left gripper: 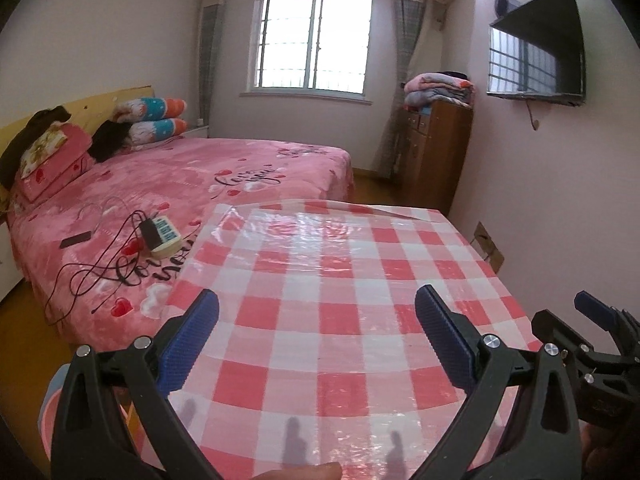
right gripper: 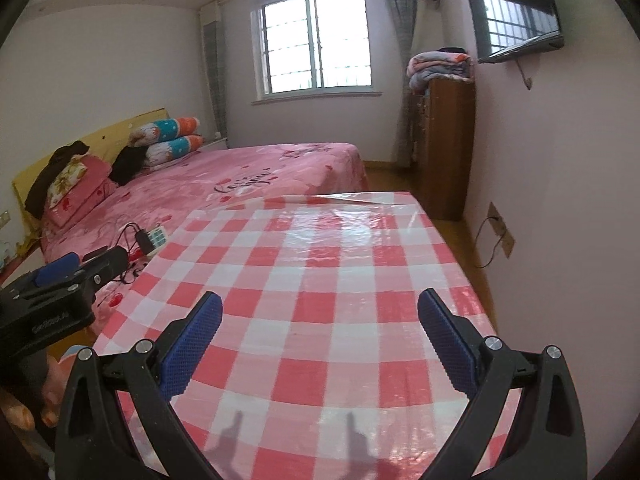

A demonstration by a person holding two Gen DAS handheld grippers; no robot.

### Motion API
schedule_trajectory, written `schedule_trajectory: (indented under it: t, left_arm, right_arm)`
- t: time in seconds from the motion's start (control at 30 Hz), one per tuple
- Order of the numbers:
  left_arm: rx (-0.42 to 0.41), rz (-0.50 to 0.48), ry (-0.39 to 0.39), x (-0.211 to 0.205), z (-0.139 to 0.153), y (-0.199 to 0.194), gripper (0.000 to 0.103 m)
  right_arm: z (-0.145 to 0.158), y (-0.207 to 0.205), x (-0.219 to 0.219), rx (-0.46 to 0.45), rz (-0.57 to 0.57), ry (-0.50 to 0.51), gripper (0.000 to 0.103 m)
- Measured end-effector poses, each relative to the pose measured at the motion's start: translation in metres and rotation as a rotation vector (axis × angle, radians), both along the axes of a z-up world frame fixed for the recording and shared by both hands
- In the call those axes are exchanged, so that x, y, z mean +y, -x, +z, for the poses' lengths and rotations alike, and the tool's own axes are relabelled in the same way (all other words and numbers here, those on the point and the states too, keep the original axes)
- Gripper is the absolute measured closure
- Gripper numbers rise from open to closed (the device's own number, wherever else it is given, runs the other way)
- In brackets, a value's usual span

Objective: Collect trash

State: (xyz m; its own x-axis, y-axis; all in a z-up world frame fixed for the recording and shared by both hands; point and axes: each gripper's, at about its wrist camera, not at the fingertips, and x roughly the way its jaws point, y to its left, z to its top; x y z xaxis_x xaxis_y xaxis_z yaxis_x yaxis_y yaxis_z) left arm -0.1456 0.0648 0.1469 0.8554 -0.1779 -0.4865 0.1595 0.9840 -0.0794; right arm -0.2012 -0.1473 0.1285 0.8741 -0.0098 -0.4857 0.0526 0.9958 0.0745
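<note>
No trash shows in either view. My left gripper is open and empty, held above the near part of a table covered with a red-and-white checked plastic cloth. My right gripper is open and empty above the same table. The right gripper also shows at the right edge of the left wrist view. The left gripper shows at the left edge of the right wrist view.
A bed with a pink cover stands left of the table, with a power strip and cables and a phone on it. A wooden cabinet with folded blankets stands at the right wall under a TV.
</note>
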Motion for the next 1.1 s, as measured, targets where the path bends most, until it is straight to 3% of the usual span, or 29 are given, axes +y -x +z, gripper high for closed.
schedule_trajectory:
  t: [0.57, 1.1]
  left_arm:
    - [0.010, -0.052, -0.015, -0.027, -0.001, 0.006, 0.004]
    - [0.014, -0.055, -0.030, -0.036, -0.006, 0.009, 0.004]
  right_arm:
    - [0.000, 0.009, -0.028, 0.004, -0.094, 0.021, 0.006]
    - [-0.002, 0.010, -0.031, 0.005, -0.104, 0.028, 0.006]
